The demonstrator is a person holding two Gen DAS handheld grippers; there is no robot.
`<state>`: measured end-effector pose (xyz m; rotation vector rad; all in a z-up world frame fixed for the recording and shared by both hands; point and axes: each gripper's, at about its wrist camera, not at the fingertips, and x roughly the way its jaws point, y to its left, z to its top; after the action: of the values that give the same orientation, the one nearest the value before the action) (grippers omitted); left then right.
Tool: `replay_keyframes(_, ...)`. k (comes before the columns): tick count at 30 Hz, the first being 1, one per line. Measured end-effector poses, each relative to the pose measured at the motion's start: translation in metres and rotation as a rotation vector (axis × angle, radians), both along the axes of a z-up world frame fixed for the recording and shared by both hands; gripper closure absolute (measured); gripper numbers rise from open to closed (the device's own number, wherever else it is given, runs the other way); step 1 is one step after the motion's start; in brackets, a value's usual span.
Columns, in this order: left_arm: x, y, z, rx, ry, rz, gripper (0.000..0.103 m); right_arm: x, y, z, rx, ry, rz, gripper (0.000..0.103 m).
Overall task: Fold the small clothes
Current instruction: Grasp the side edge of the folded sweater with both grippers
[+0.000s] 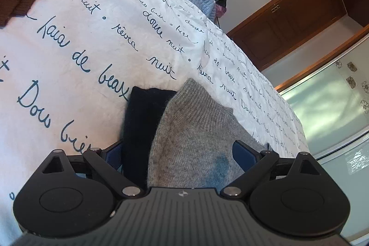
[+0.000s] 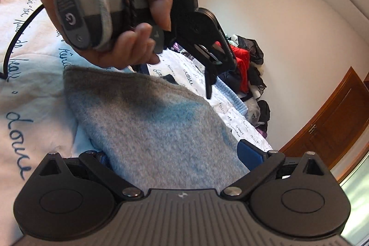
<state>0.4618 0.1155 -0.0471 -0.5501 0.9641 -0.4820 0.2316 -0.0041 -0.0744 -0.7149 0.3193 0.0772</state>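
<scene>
White script-print bedspread (image 1: 80,43), grey knit (image 1: 191,130) between both grippers' spread jaws, wood cabinets (image 1: 288,22).

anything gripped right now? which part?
Both grippers straddle the grey knitted garment, left gripper and right gripper alike, fingers wide apart around its near edge. Whether either is actually pinching cannot be told.
</scene>
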Motion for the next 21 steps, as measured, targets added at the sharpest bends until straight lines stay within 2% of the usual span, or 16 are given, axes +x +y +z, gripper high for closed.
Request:
replay_keyframes(3, 0.008, -0.003, -0.002, -0.017, 0.004, 0.014, 0.015, 0.001, 0.007, 0.0, -0.022, -0.021, 0.024, 0.002)
replay_keyframes(5, 0.012, -0.004, -0.002, -0.017, 0.002, 0.022, 0.021, 0.0, 0.011, -0.002, -0.042, -0.031, 0.062, 0.01)
replay_keyframes(7, 0.014, -0.004, -0.003, 0.003, -0.003, 0.046, 0.039, -0.002, 0.015, -0.004, -0.062, -0.034, 0.097, 0.022)
replay_keyframes(9, 0.015, -0.004, -0.006, 0.011, 0.003, 0.075, 0.051, -0.003, 0.019, -0.007, -0.091, -0.035, 0.124, 0.039)
replay_keyframes(11, 0.015, -0.003, -0.007, 0.027, -0.003, 0.093, 0.062, -0.004, 0.023, -0.011, -0.119, -0.032, 0.147, 0.051)
replay_keyframes(12, 0.014, -0.003, -0.007, 0.045, -0.007, 0.093, 0.071, -0.005, 0.025, -0.013, -0.133, -0.03, 0.156, 0.059)
replay_keyframes(13, 0.014, -0.004, -0.007, 0.067, -0.012, 0.092, 0.081, -0.005, 0.027, -0.015, -0.148, -0.027, 0.163, 0.063)
replay_keyframes(15, 0.013, -0.003, -0.006, 0.092, -0.015, 0.088, 0.086, -0.005, 0.031, -0.019, -0.18, -0.023, 0.181, 0.082)
replay_keyframes(17, 0.011, -0.004, -0.004, 0.103, -0.026, 0.088, 0.089, -0.008, 0.034, -0.023, -0.203, -0.022, 0.197, 0.093)
replay_keyframes(21, 0.004, -0.011, 0.006, 0.161, -0.069, 0.085, 0.091, -0.011, 0.028, -0.017, -0.14, -0.016, 0.223, 0.096)
